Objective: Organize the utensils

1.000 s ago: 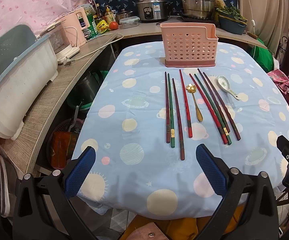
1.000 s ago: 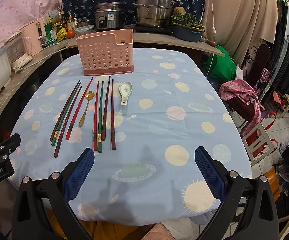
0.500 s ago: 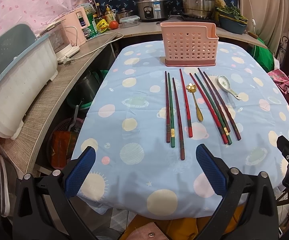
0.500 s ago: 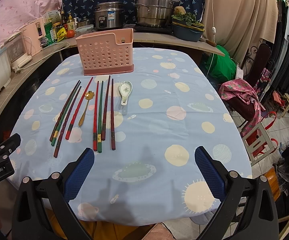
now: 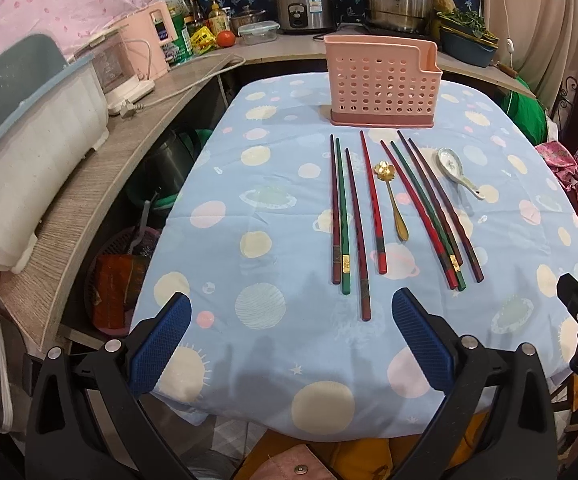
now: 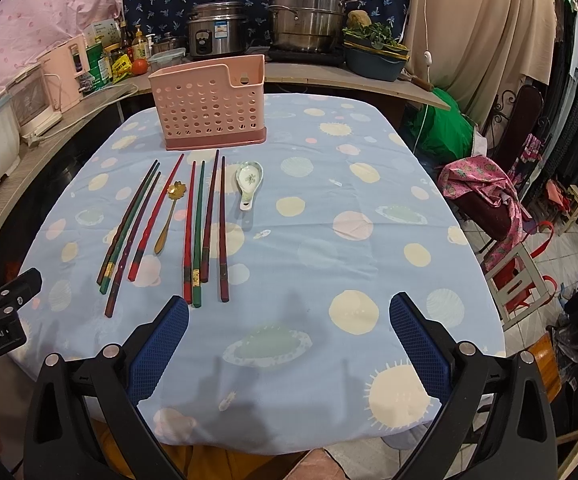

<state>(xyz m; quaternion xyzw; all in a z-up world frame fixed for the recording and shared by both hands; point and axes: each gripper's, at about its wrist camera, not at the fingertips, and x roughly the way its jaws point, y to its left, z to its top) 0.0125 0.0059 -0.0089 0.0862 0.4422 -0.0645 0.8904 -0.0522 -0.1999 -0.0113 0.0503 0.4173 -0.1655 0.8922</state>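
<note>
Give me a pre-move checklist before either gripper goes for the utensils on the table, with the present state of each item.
1. Left gripper open and holding nothing: ok.
2. Right gripper open and holding nothing: ok.
3. Pink holder upright at the far end of the table: ok.
4. Holder compartments free: cannot tell, the inside is hidden from both views.
5. Chopsticks lying flat and uncovered: ok, though several lie touching in bundles, so picking one alone may be hard.
6. Gold spoon and ceramic spoon each lying apart from the chopsticks: ok.
</note>
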